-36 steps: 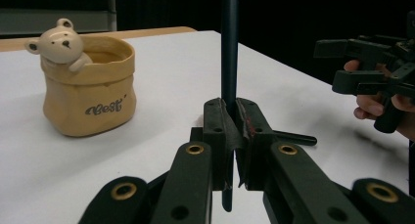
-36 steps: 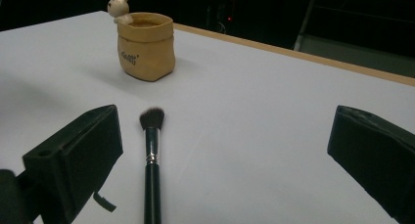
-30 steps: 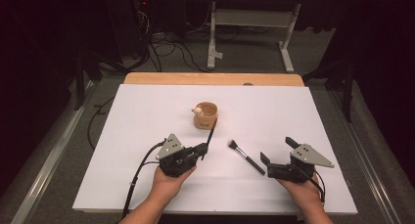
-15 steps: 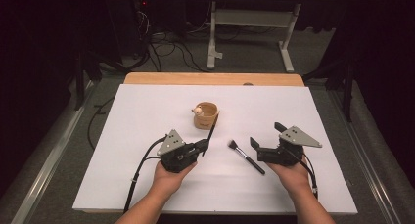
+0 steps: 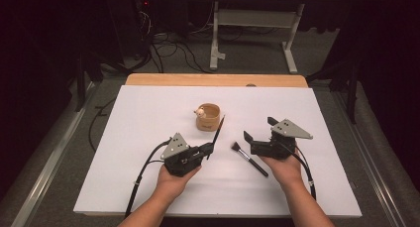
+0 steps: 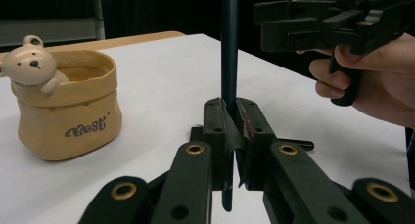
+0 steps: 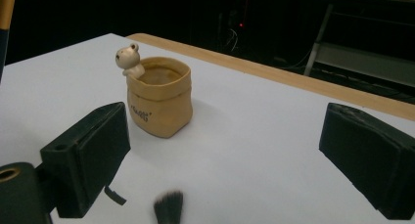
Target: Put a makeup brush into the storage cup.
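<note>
**Currently: one brush clamped, one brush on the sheet, cup unfilled**

Left gripper (image 5: 207,148) is clamped on a slim dark-handled brush (image 5: 217,134); I see its jaws pressed tight against the stem in the left gripper view (image 6: 228,62). From above, the handle runs away from the jaws toward the far edge of the white tabletop (image 5: 148,113), and its tip ends just beside the tan ceramic cup with a small bear on its rim (image 5: 208,117). That is the relation I judge the next move to turn on: the cup lies ahead of and slightly left of the brush tip, near, not touching.

Right gripper (image 5: 251,140) is released, jaws wide apart, holding nothing. It stands over the bristle end of a short black make-up brush (image 5: 249,158) lying flat on the tabletop, long axis running diagonally from the bristles back toward the near right corner. The right gripper is plainly the nearer to it; the bristles (image 7: 169,207) sit low between its jaws.

Cup interior (image 7: 159,75): as far as I can see, nothing in it. Upright, toward the middle of the tabletop.
</note>
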Demonstrator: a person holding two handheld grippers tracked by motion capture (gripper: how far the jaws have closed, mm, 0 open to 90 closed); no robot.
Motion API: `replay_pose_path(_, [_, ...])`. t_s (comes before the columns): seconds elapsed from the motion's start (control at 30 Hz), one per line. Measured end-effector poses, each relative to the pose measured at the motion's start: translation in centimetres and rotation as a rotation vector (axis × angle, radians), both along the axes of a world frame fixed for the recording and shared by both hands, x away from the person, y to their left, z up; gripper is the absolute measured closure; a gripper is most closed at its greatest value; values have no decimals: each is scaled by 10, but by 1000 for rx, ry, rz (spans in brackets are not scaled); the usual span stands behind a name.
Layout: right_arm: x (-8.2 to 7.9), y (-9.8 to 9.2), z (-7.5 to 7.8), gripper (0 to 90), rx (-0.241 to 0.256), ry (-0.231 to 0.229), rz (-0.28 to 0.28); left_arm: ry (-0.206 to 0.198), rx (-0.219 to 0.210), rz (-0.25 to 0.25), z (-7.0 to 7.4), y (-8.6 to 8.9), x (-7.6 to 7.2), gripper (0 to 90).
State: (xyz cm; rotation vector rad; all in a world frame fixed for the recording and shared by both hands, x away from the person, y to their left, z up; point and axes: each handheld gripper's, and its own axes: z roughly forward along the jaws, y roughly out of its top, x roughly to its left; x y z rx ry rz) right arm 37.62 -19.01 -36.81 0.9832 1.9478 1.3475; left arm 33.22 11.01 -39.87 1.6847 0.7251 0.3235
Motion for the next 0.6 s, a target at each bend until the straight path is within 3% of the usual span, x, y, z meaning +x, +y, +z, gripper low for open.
replay_pose_path(0.4, [-12,4,-16,66,-21,11,36,18,14,-19,-10,-7,-2,843])
replay_pose_path(0.6, [-17,8,-16,81,17,19,63,21,10,-16,-13,-6,-2,843])
